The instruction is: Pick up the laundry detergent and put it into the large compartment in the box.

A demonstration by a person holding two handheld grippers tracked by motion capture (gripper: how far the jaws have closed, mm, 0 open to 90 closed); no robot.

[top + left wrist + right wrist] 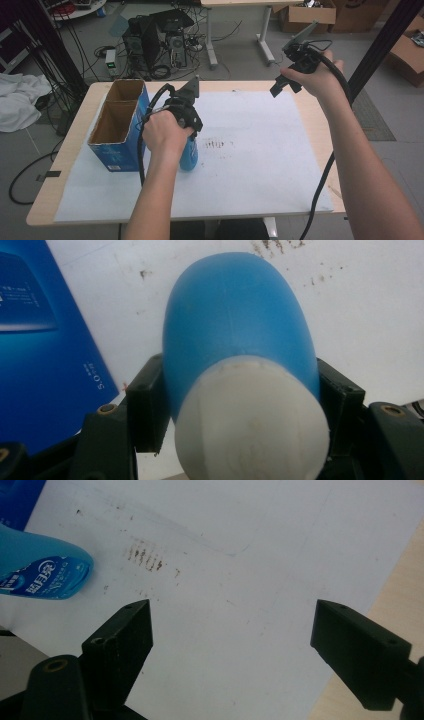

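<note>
Two tongs are at work over the desk, which is covered by a white sheet. The left tongs are clamped on a blue bottle with a white cap, both jaws pressing its sides just below the cap; the bottle stands just beside a blue cardboard box with two open compartments. The right tongs hang wide open and empty above the sheet, well apart from the bottle.
</note>
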